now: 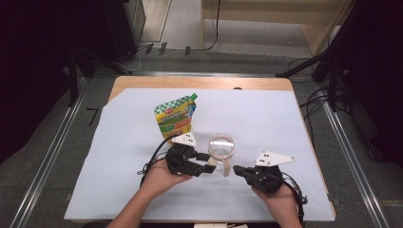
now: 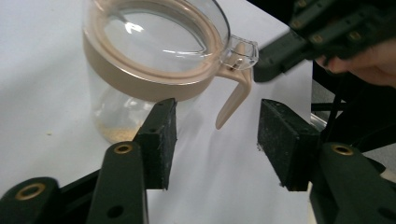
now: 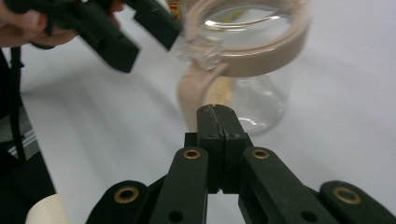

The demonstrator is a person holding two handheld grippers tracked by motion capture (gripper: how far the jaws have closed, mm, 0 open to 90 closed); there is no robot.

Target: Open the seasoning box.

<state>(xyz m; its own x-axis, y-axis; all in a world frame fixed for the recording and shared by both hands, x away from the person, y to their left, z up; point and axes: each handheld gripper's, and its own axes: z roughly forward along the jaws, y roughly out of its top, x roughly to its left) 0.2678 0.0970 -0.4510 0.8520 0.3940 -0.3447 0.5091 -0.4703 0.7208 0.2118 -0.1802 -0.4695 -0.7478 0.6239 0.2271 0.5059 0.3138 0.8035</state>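
- While the green and yellow printed stand-up pouch (image 1: 176, 116) waits upright in the upper left of the white sheet (image 1: 119, 142), the work in hand looks like steadying the clear glass jar with the tan plastic lid band and lever handle (image 1: 221, 148) at the middle of the high view.
- Left gripper (image 1: 205, 162): jaws stand wide apart, holding nothing, just left of the jar. To do this well, I judge it should straddle the jar body squarely below the tan band, not the lid.
- Right gripper (image 1: 236, 169): jaws pressed together, empty, tip near the handle; it should nudge the lever gently.
- Left gripper view shows pale crumbs (image 2: 117, 134) at the jar's bottom, which the high view cannot resolve; the high view alone places the pouch behind.
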